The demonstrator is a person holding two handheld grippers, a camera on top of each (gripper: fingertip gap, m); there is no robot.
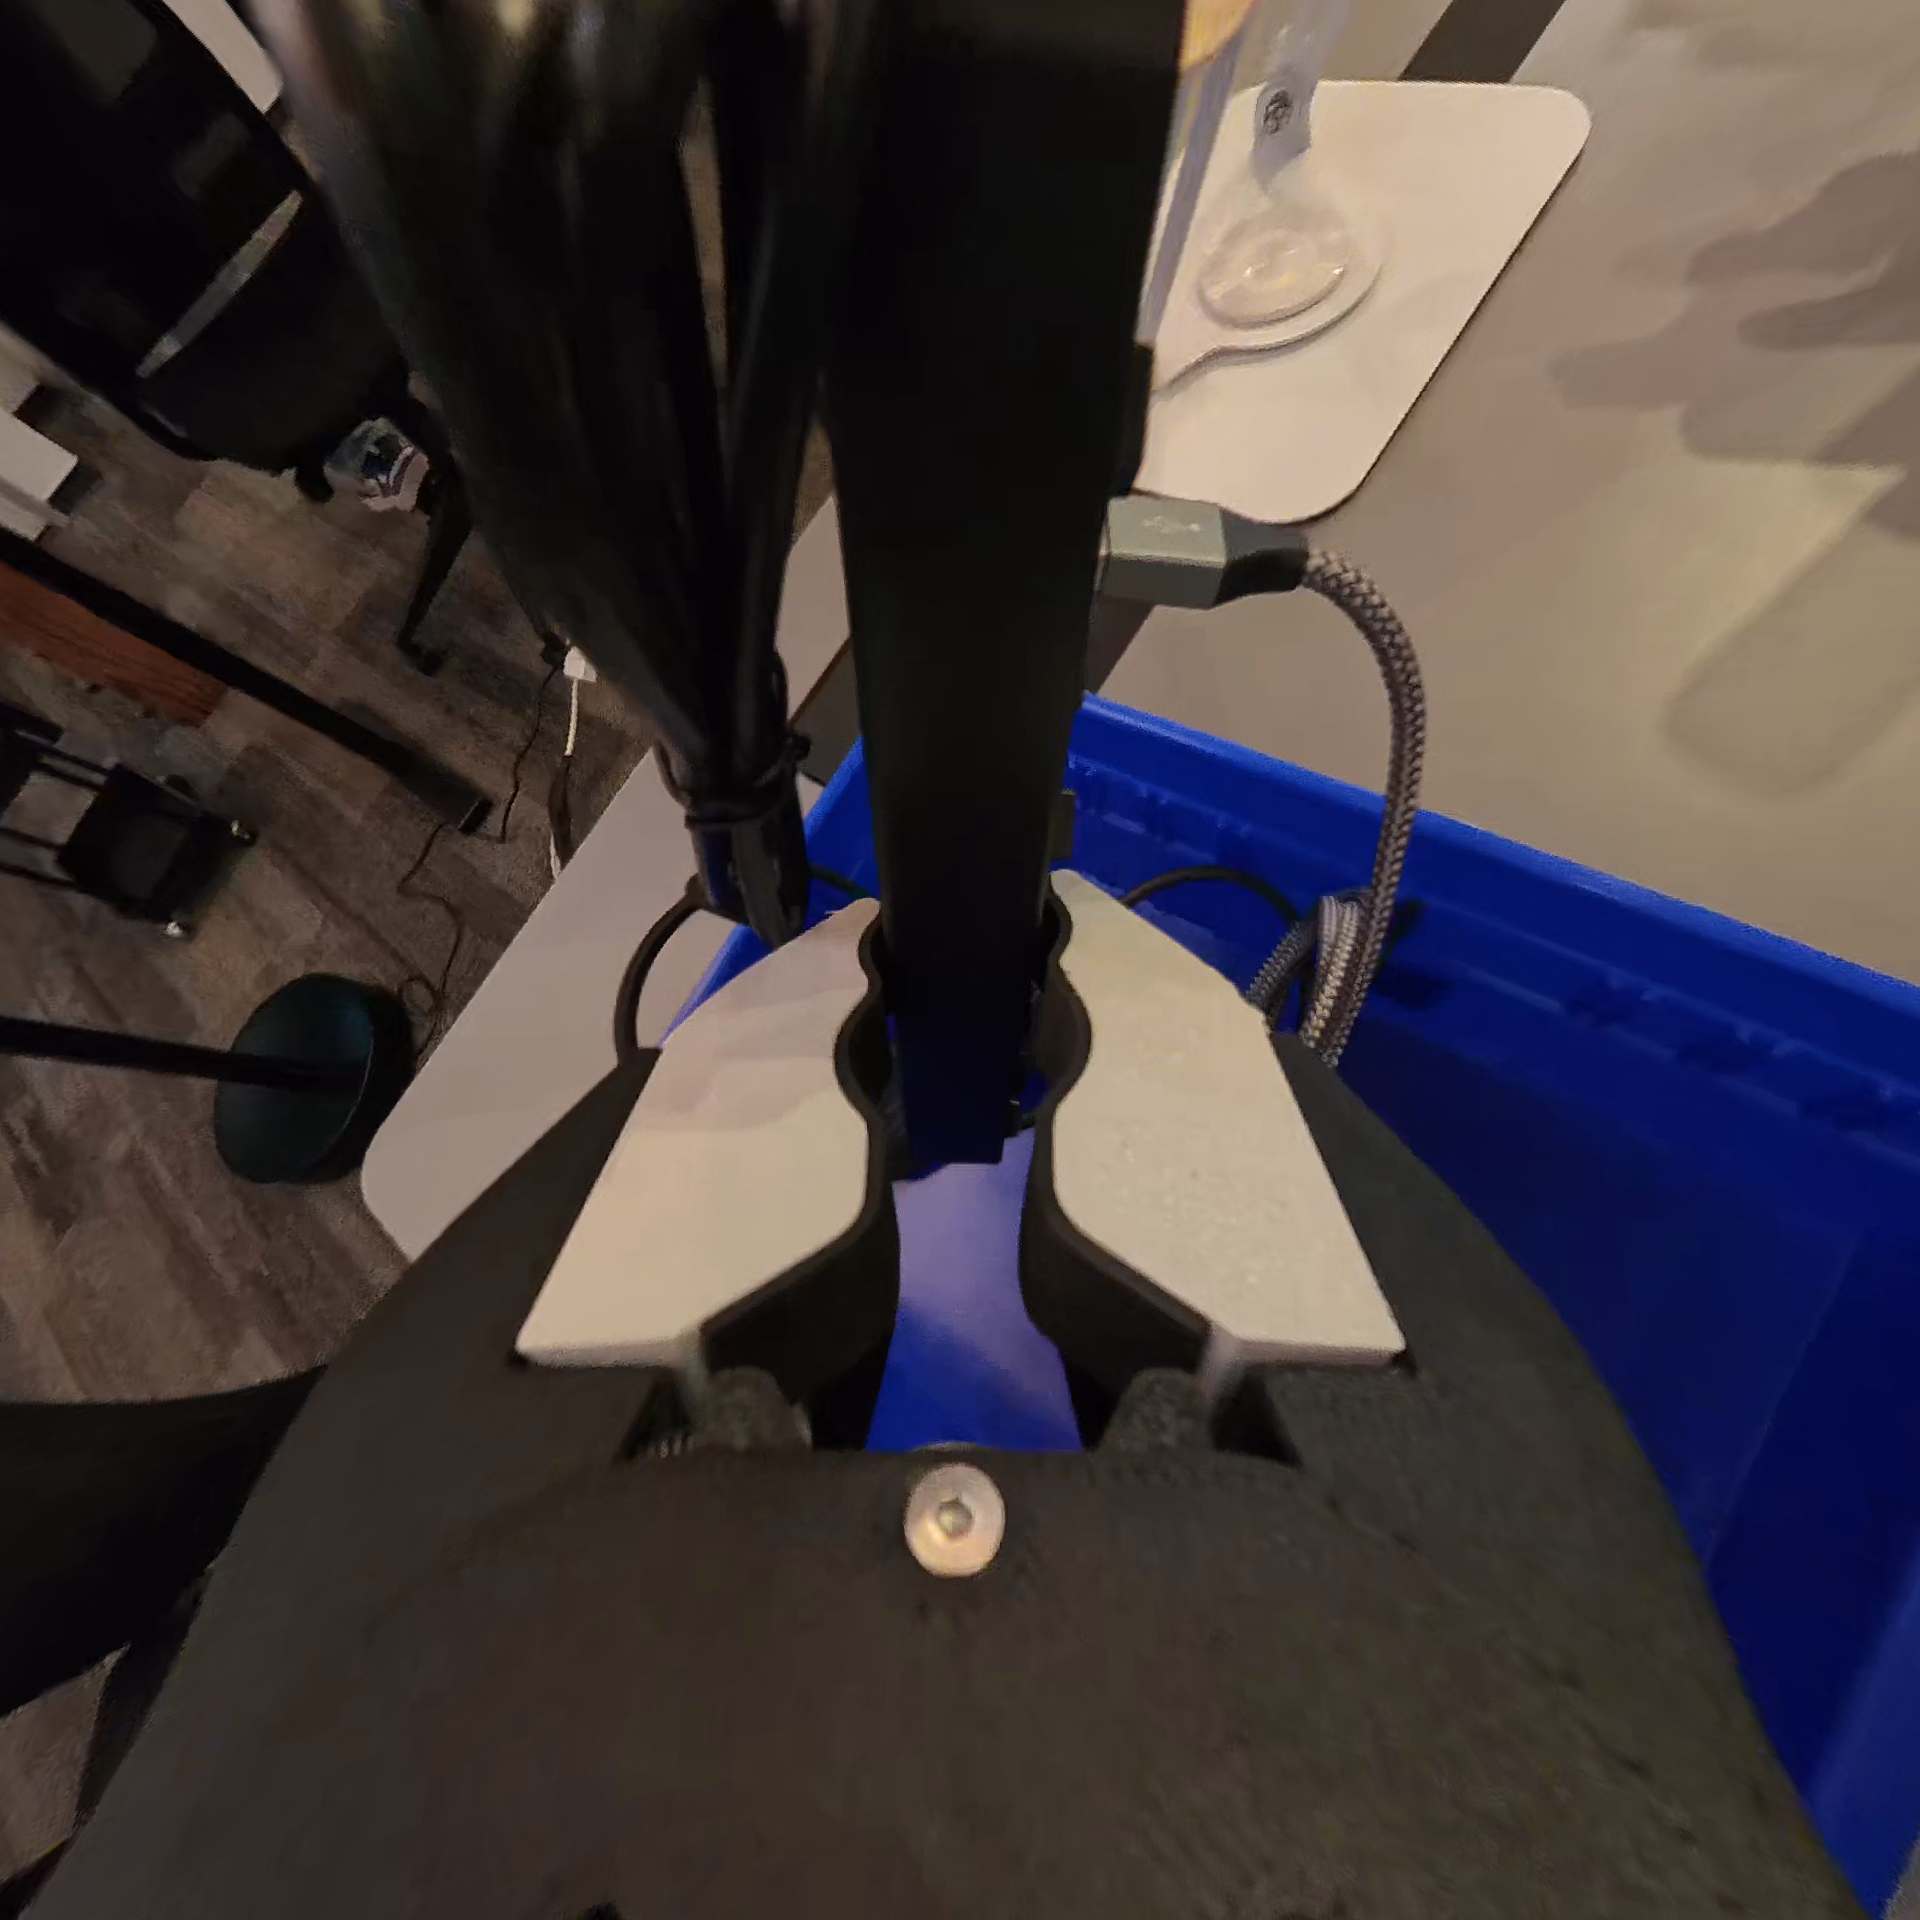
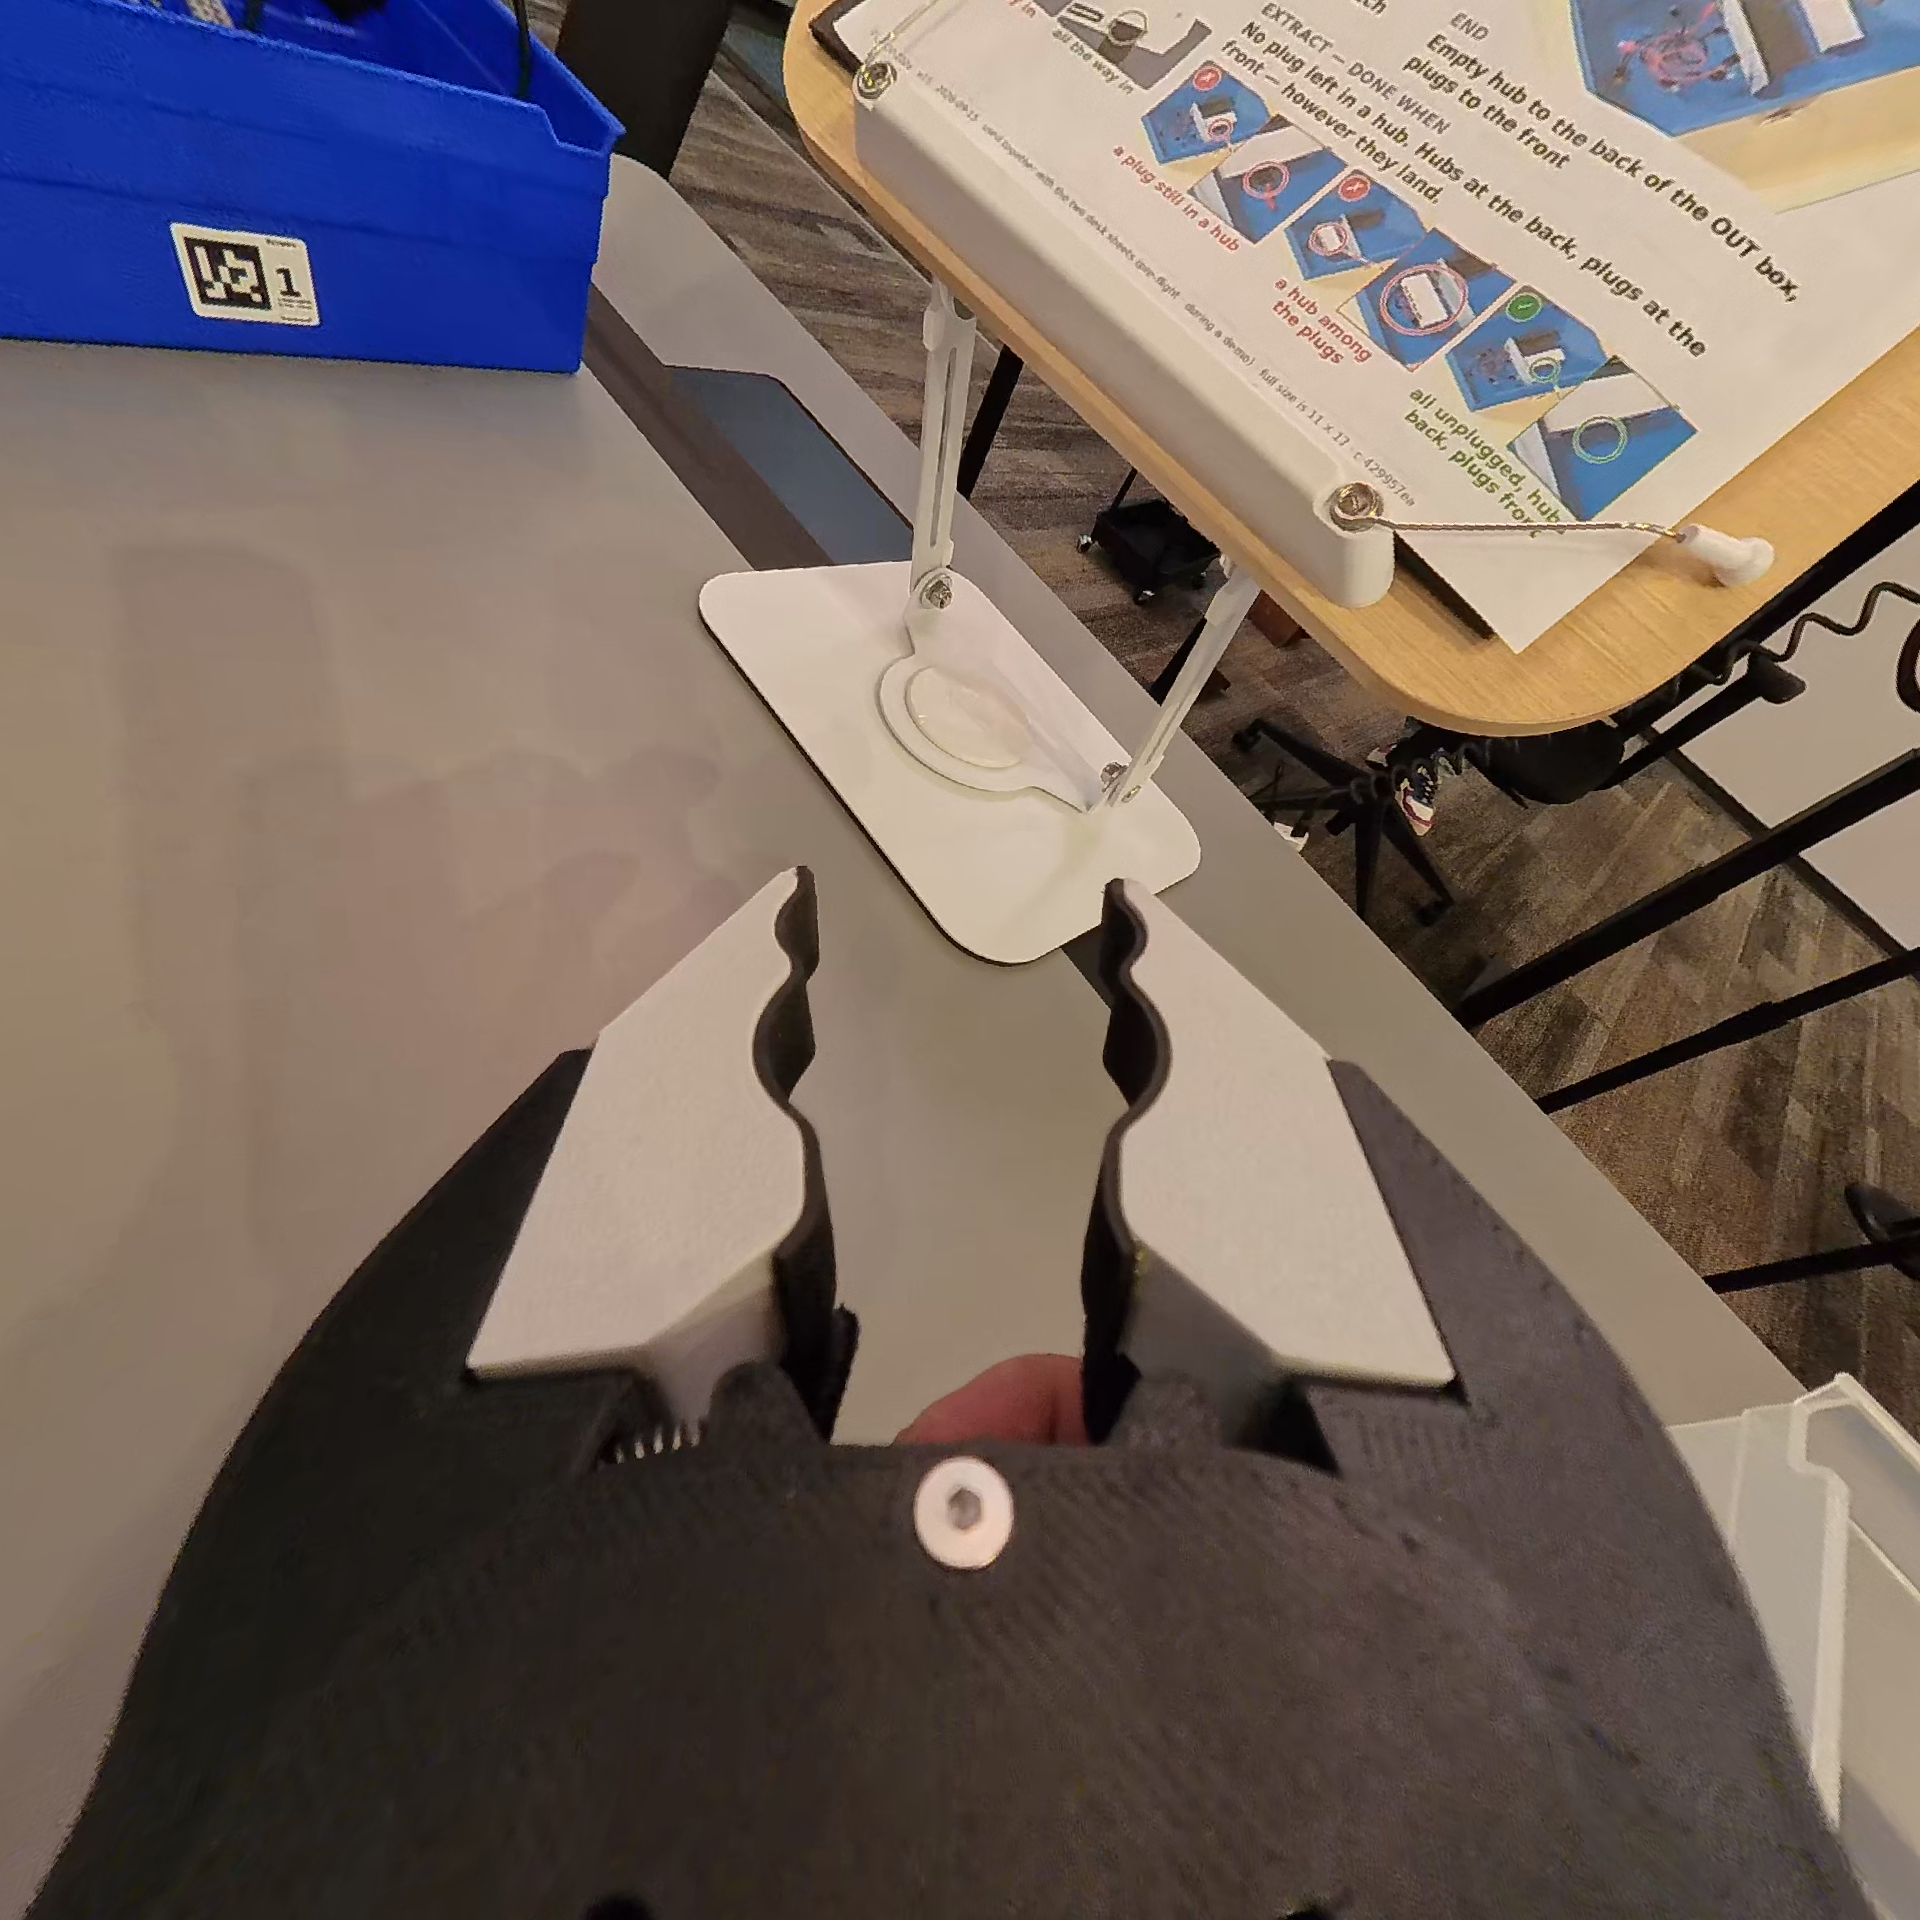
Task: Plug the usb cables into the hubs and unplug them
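My left gripper (image 1: 961, 904) is shut on a long black hub (image 1: 977, 520) and holds it upright above a blue bin (image 1: 1558, 1039). A grey USB plug (image 1: 1184, 551) sits in the hub's right side. Its braided grey cable (image 1: 1392, 727) loops down into the bin. A tied bundle of black cables (image 1: 623, 416) hangs just left of the hub, blurred. My right gripper (image 2: 956, 894) is open and empty, low over the grey table (image 2: 364, 727). The blue bin also shows in the right wrist view (image 2: 312, 187), at the far left, with a square marker tag on its wall.
A white stand base (image 2: 935, 748) sits at the table's edge just beyond my right gripper. It carries a tilted wooden board with a printed sheet (image 2: 1351, 260). A clear plastic container (image 2: 1829, 1507) is at the lower right. Floor, stands and cords lie past the table edge. My hands' fingertips stand some 45 centimeters from each other. To reach the white stand base (image 2: 935, 748) in a straight line is about 20 centimeters for my right fingers, about 35 centimeters for my left. It is also in sight in the left wrist view (image 1: 1336, 269).
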